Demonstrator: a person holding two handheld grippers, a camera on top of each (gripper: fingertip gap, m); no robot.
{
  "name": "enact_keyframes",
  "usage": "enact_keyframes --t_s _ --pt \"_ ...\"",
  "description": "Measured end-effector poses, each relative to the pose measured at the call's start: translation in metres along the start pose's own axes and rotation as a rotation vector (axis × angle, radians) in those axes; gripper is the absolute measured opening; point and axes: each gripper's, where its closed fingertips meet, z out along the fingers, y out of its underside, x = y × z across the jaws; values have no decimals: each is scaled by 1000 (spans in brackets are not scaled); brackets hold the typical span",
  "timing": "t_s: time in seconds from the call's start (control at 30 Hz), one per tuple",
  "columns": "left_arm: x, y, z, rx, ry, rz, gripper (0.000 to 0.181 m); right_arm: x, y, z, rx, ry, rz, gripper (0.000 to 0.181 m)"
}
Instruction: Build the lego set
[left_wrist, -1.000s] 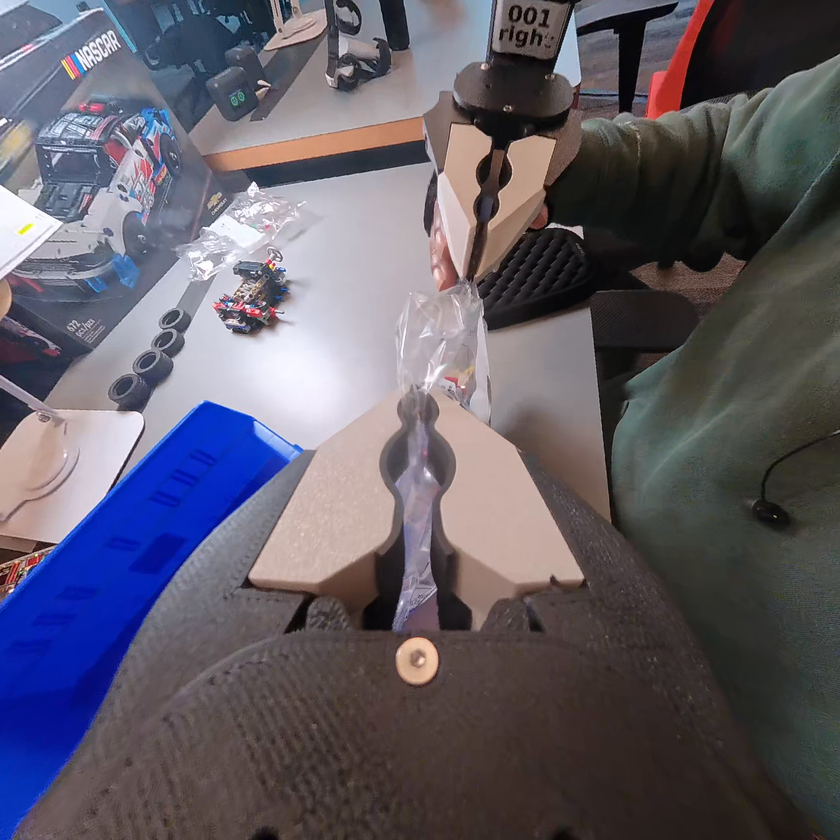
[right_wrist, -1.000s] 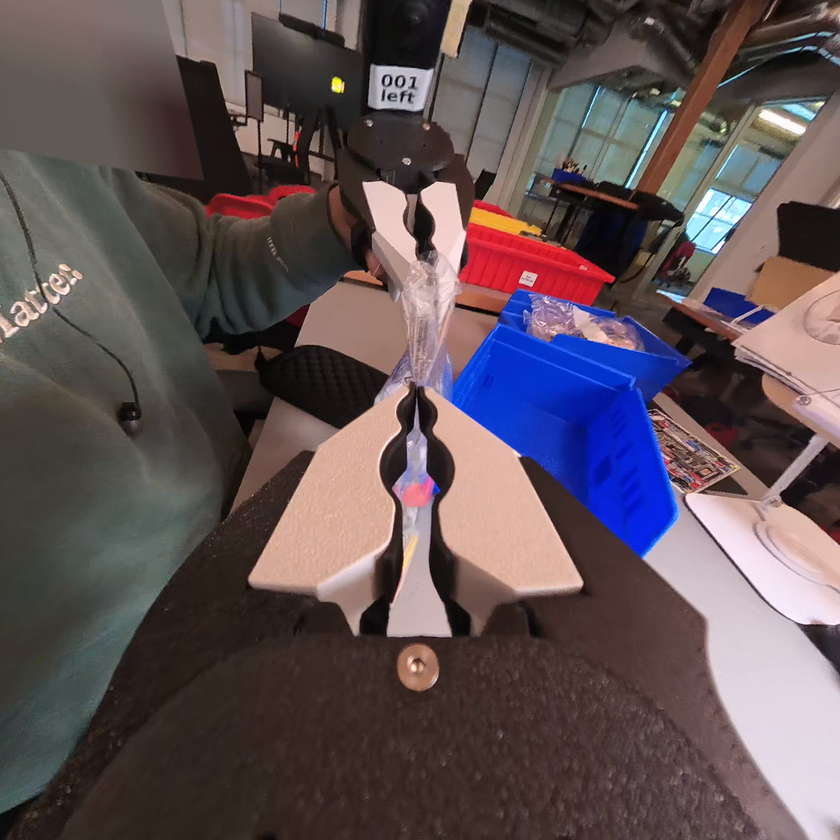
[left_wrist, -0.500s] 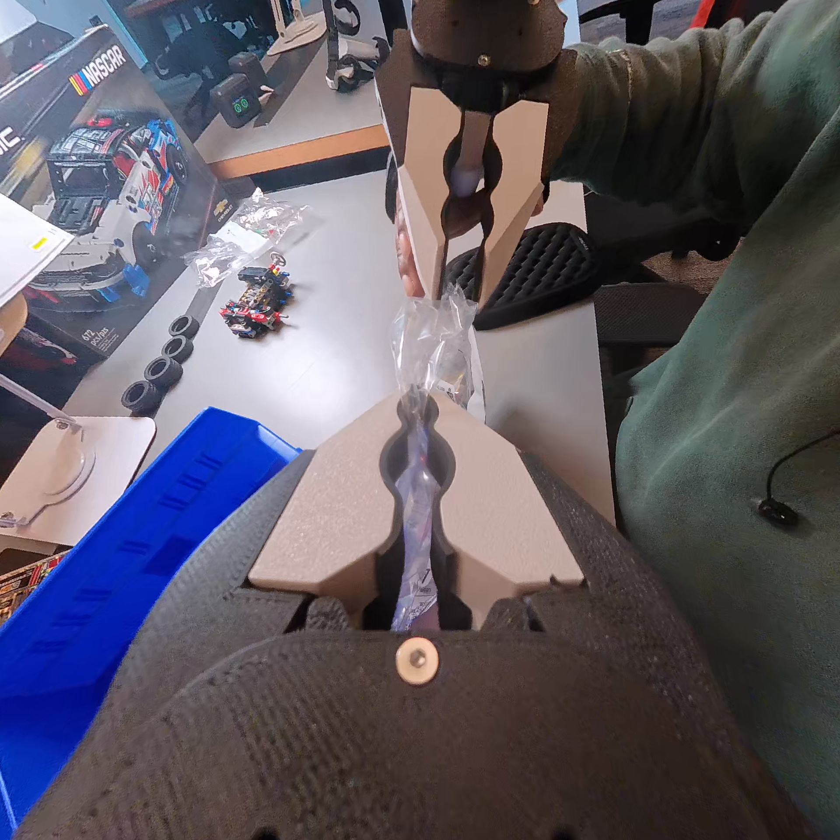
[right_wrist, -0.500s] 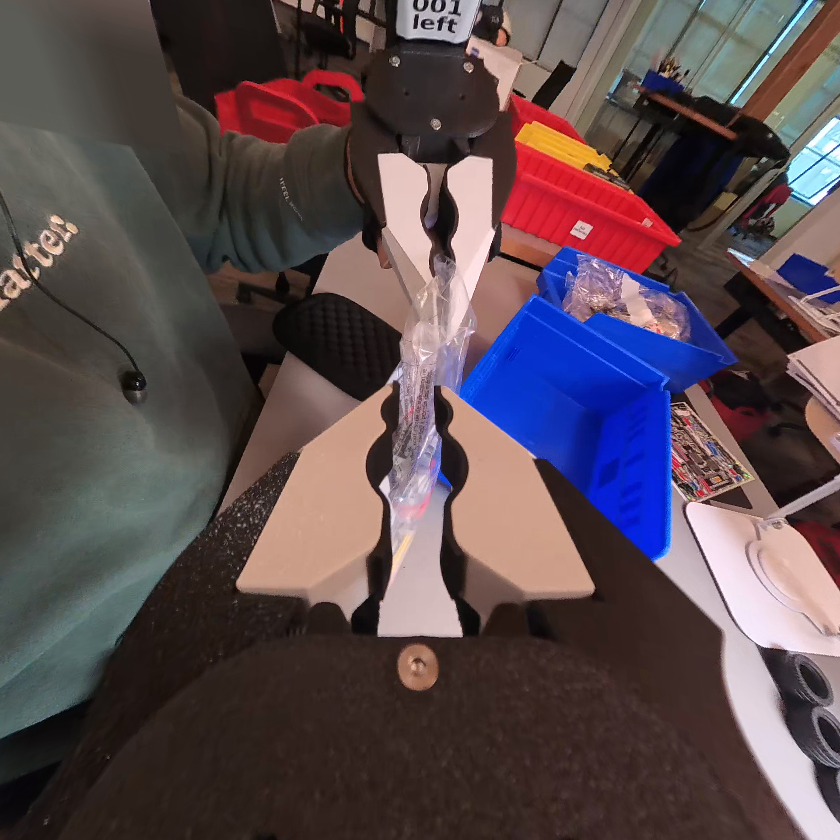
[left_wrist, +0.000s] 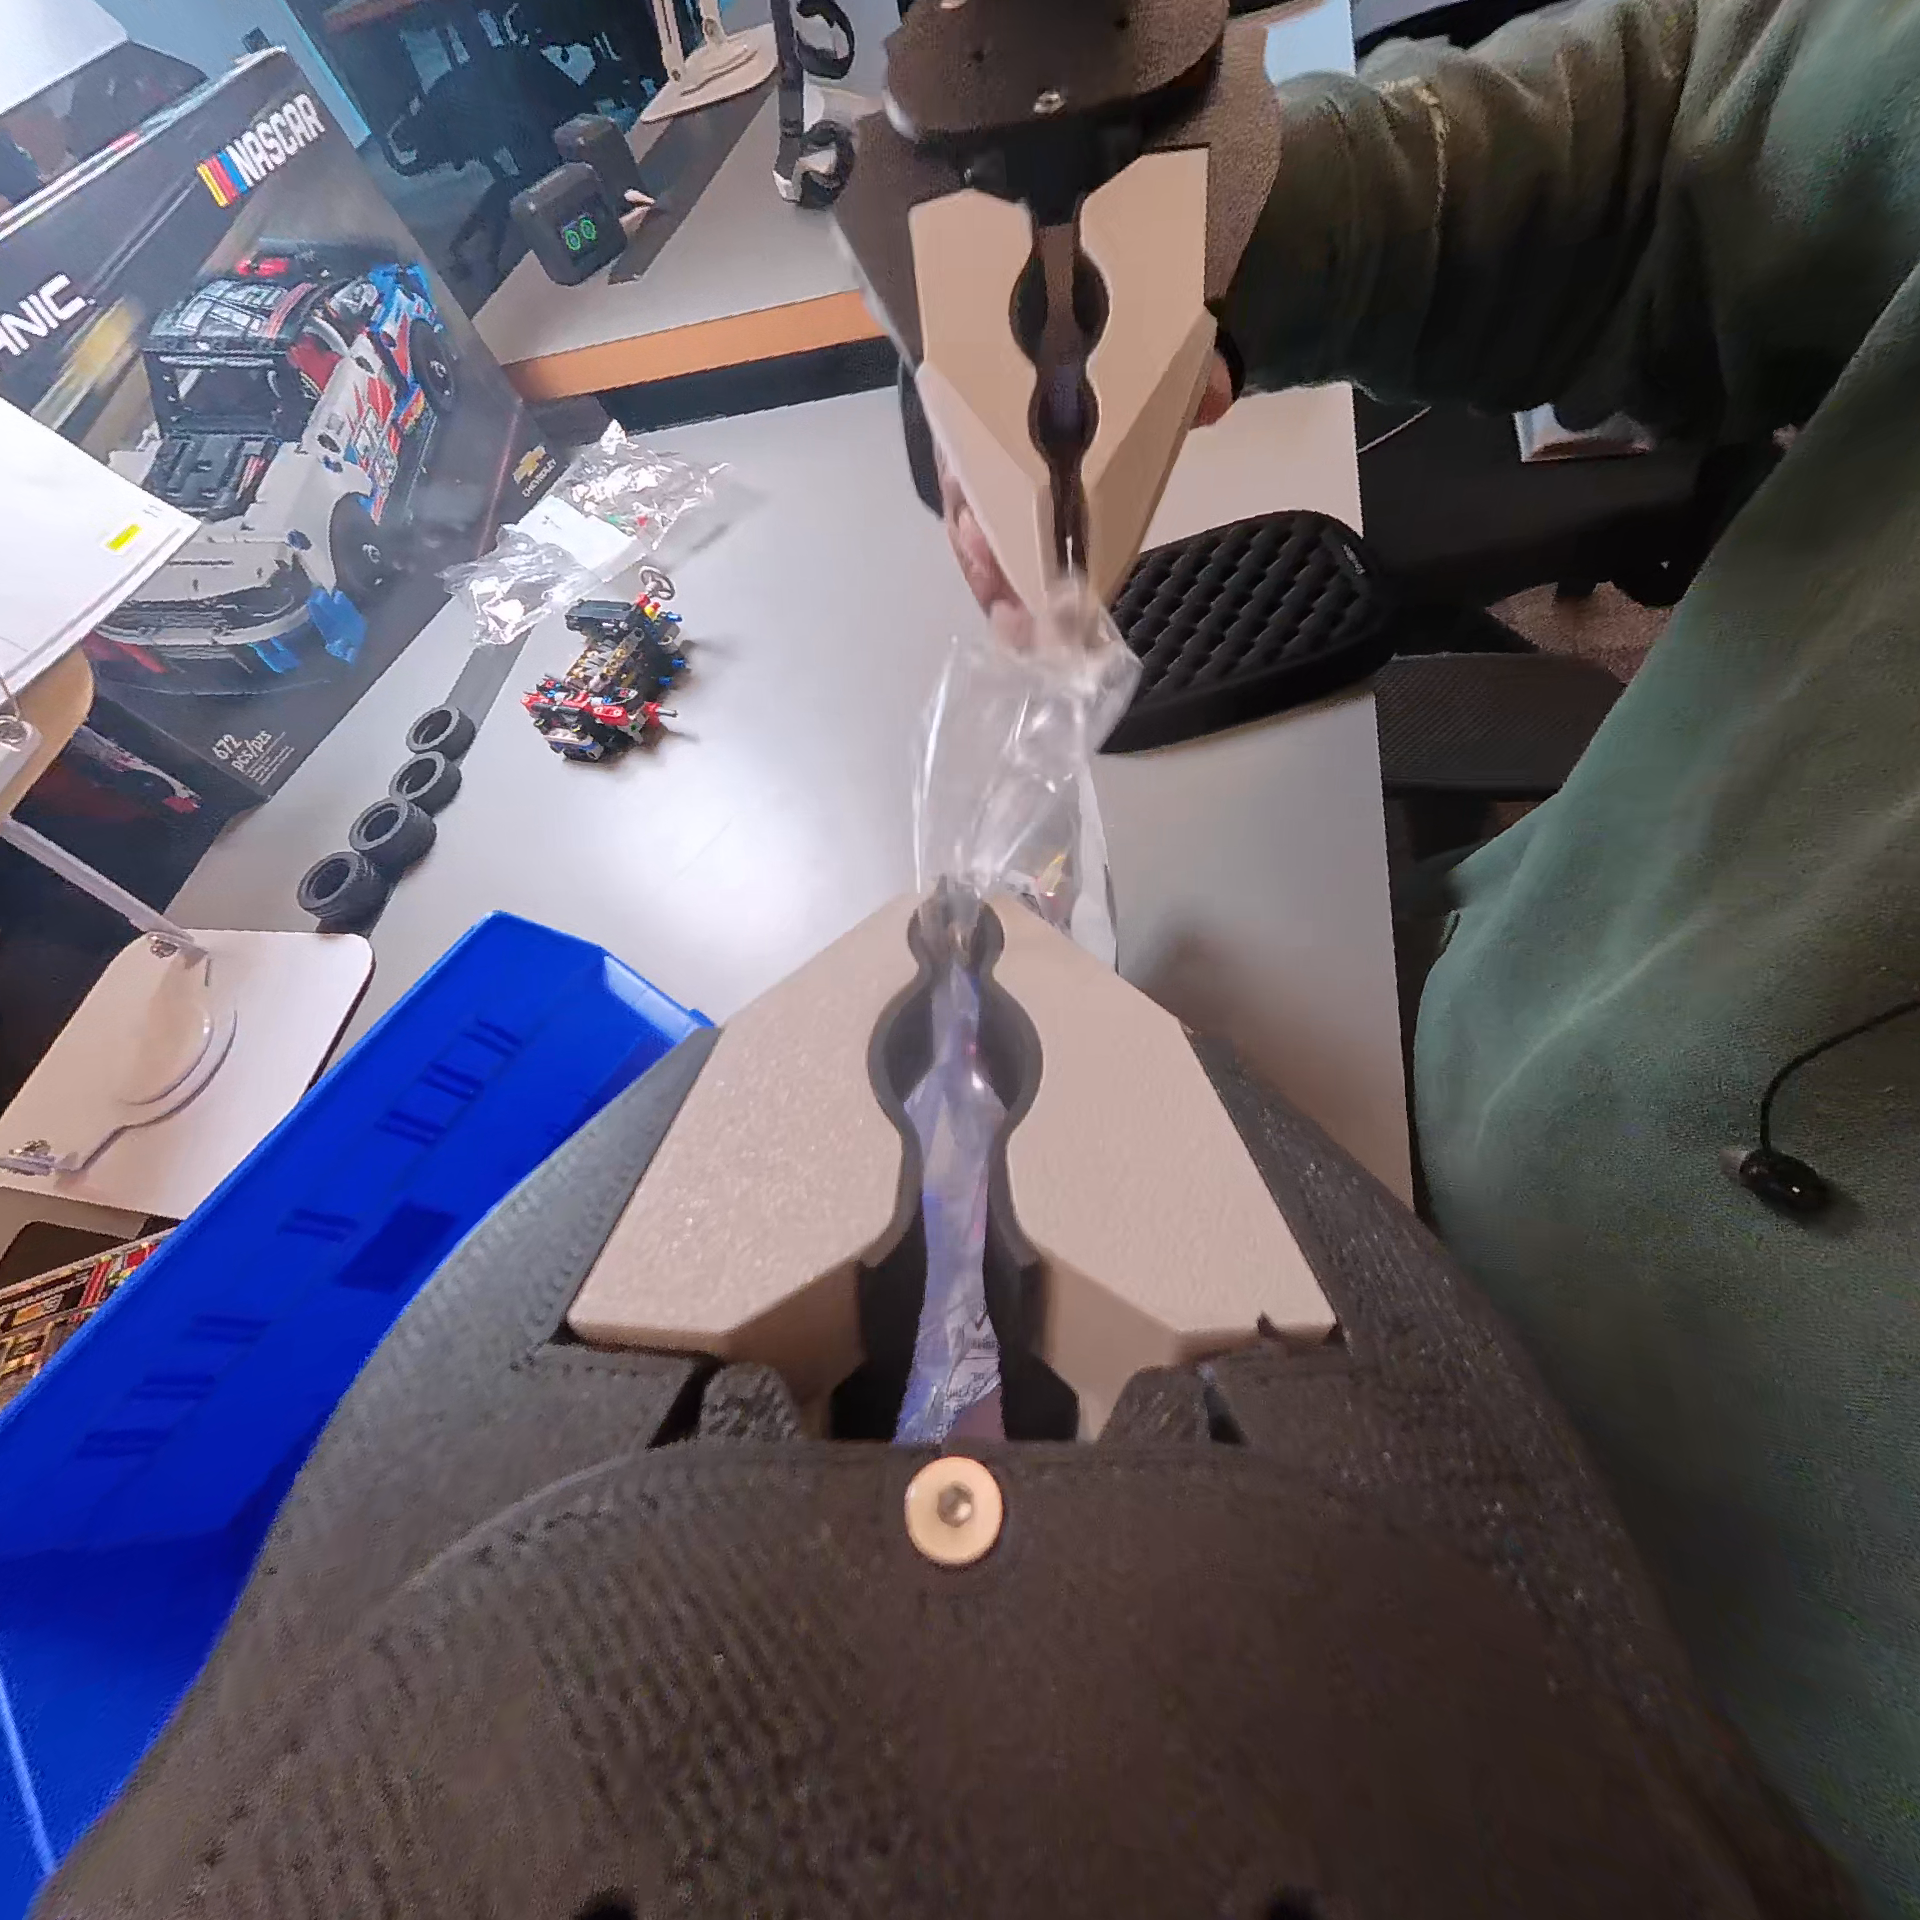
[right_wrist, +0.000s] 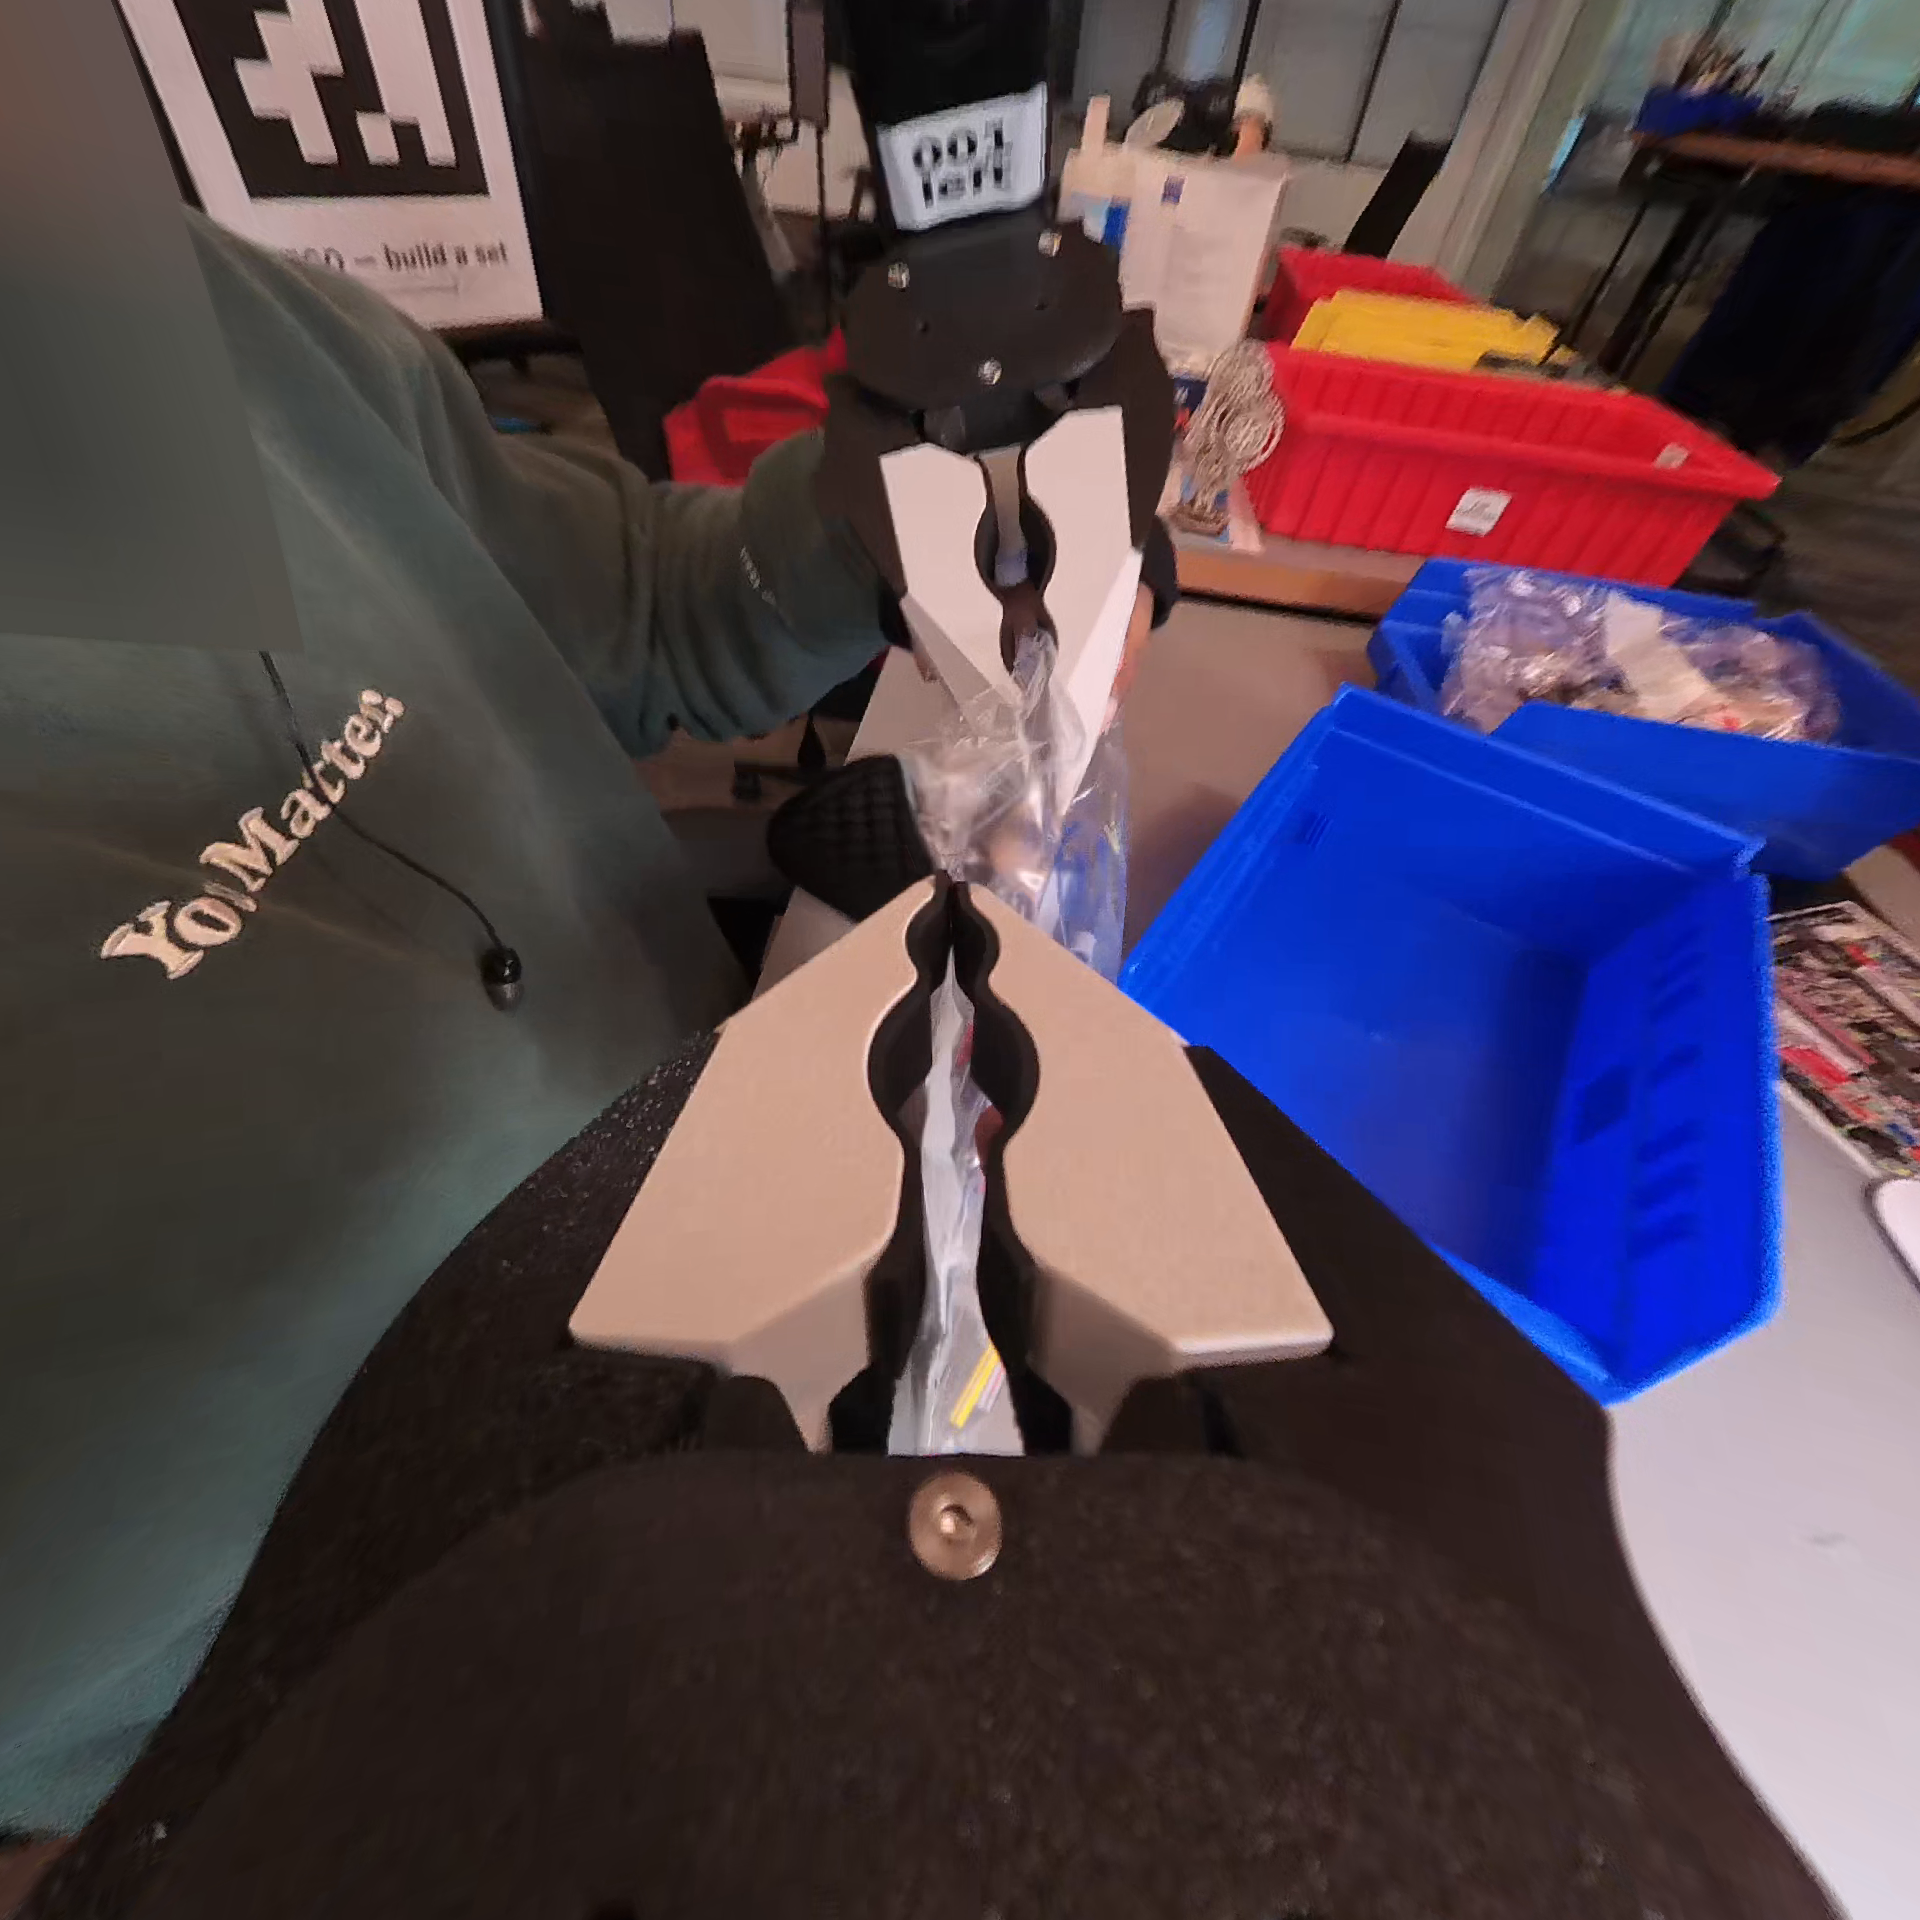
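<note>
A clear plastic bag of lego parts (left_wrist: 1013, 748) hangs stretched between my two grippers above the grey table (left_wrist: 790, 810). My left gripper (left_wrist: 951, 914) is shut on one end of the bag, and plastic shows between its jaws. My right gripper (left_wrist: 1070, 582) faces it from above and is shut on the other end. In the right wrist view, the right gripper (right_wrist: 948, 888) pinches the bag (right_wrist: 1018, 790), and the left gripper (right_wrist: 1023, 665) holds it from the far side. A small partly built lego assembly (left_wrist: 613, 675) lies on the table.
A blue bin (left_wrist: 312, 1195) stands beside the left gripper, and it is empty in the right wrist view (right_wrist: 1455, 1039). A second blue bin (right_wrist: 1662, 707) holds bags. The set's box (left_wrist: 239, 416), several black tyres (left_wrist: 390, 831), loose bags (left_wrist: 582, 530) and a white lamp base (left_wrist: 156, 1039) lie left. A person's green sleeve (left_wrist: 1558, 208) is close. Tip to tip, the grippers are about 5 cm apart.
My right gripper was shut a second ago, opened half a second ago, and is now shut again on the bag's end. The left gripper kept its hold throughout.
</note>
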Motion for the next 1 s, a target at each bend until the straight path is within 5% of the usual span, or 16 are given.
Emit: enact_keyframes --t_s 0.23,0.47,0.6,0.87,1.0 --pt "5 -2 4 4 41 -17 0 3 -2 -17 188 102 -14 0" --pt "6 -5 11 -35 35 2 0 3 -10 -14 95 89 -50 23" --pt "1 -4 10 -37 27 -9 0 5 -10 -9 33 103 -117 0" --pt "4 -9 18 -60 72 -24 0 15 -6 -27 198 171 -33 0" --pt "4 -8 22 -101 76 -13 0 13 -14 -22 133 148 -42 34"
